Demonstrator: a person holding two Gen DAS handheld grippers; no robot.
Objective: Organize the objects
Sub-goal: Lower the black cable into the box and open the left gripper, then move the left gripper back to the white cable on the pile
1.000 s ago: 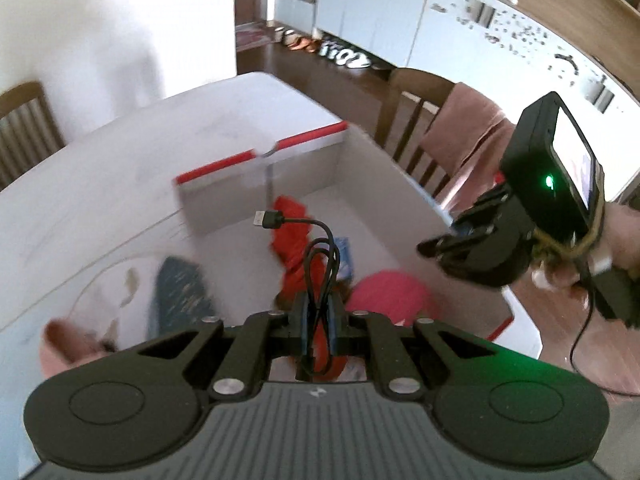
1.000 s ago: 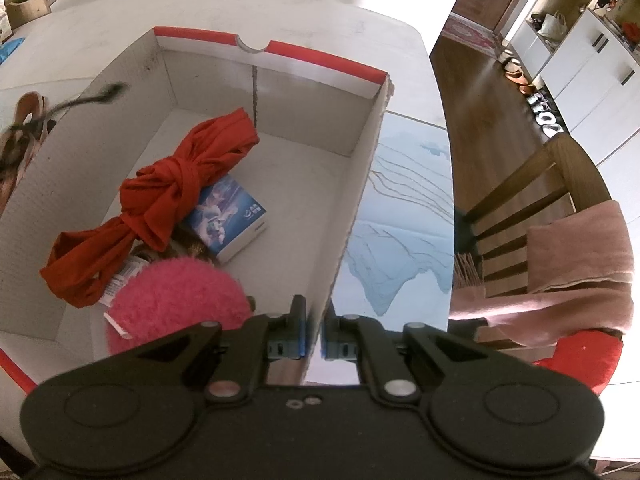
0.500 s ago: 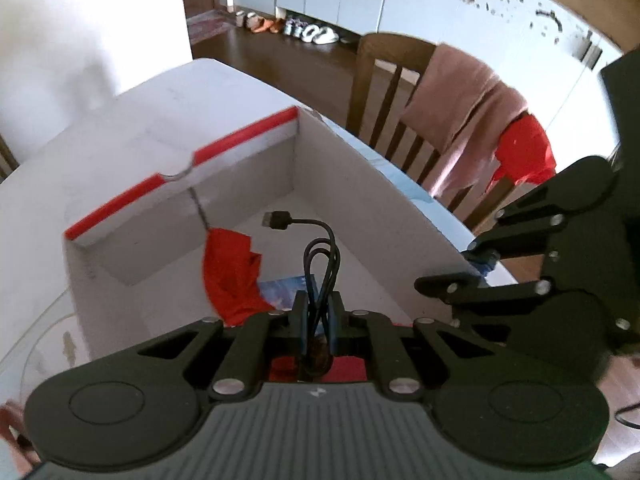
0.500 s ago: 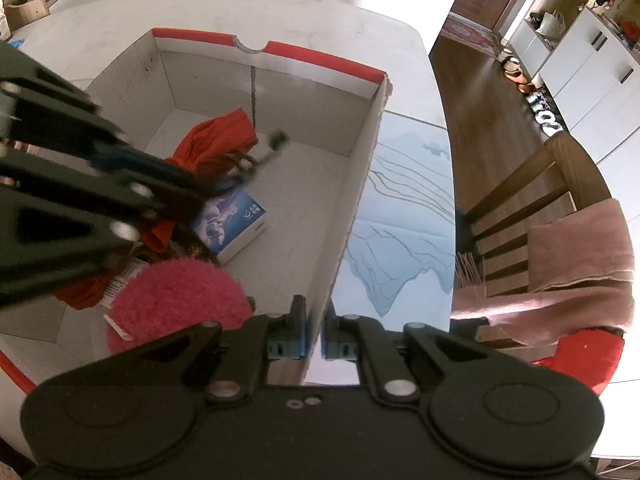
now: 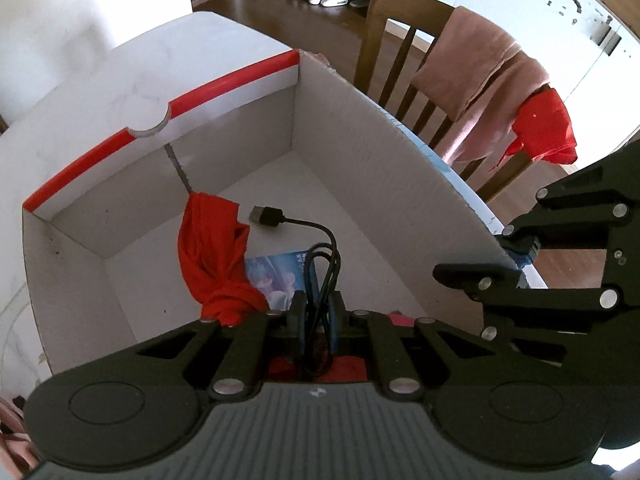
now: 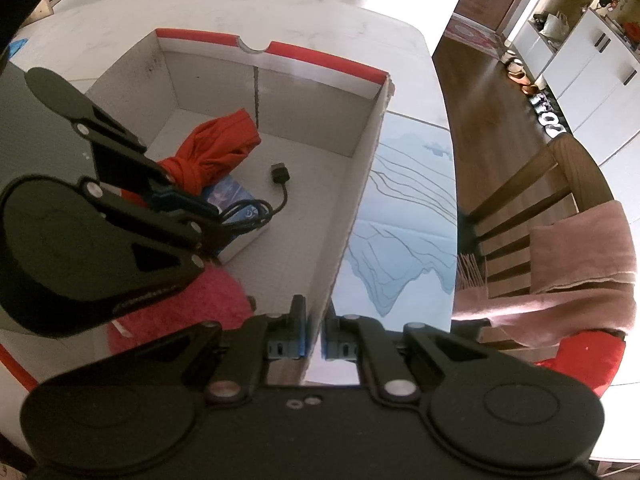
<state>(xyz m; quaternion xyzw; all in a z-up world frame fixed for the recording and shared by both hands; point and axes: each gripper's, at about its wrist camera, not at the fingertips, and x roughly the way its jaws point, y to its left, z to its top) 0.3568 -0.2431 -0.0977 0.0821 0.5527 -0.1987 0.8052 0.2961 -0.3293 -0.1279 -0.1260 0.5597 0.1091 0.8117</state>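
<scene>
My left gripper [image 5: 316, 312] is shut on a coiled black USB cable [image 5: 320, 264] and holds it inside the white cardboard box [image 5: 360, 128] with red rims. The cable's plug [image 5: 266, 215] points forward above the box floor. In the right wrist view the left gripper [image 6: 200, 220] holds the cable [image 6: 256, 210] over a blue booklet [image 6: 226, 194]. My right gripper [image 6: 316, 328] is shut on the box's right wall [image 6: 352, 208]. A red cloth [image 6: 216, 152] and a pink fluffy item [image 6: 192, 312] lie in the box.
The box stands on a white table [image 6: 320, 20] with a blue patterned mat [image 6: 404, 208] to its right. A wooden chair [image 5: 400, 52] draped with a pink towel [image 5: 488, 80] and a red cloth [image 5: 544, 128] stands beyond the table's right edge.
My left gripper has moved with the cable from outside the box's left side to over the box, then lower inside it. My right gripper has stayed on the wall.
</scene>
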